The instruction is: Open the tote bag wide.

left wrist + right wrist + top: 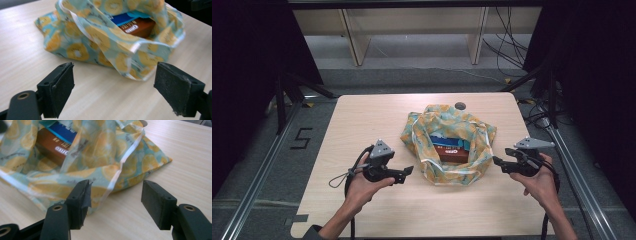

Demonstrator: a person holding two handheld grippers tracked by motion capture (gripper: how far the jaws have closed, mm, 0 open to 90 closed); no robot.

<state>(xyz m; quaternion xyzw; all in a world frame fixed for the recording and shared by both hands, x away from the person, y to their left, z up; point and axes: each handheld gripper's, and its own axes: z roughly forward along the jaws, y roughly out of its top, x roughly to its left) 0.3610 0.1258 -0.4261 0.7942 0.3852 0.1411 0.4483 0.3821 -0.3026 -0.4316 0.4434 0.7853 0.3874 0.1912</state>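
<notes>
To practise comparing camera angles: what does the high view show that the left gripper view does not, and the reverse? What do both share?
High view: both hands, the left tongs and right tongs either side of the cloth bag, the whole table, the floor beyond.
Left gripper view: its own open tongs close up, nothing between them, and the box's white lettering.
Shared: the lemon-print bag, open, box inside, on the light wooden table.

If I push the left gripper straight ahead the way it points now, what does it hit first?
Most likely the near edge of the lemon-print cloth wrapped around the boxes; bare table lies between it and the open jaws.
</notes>
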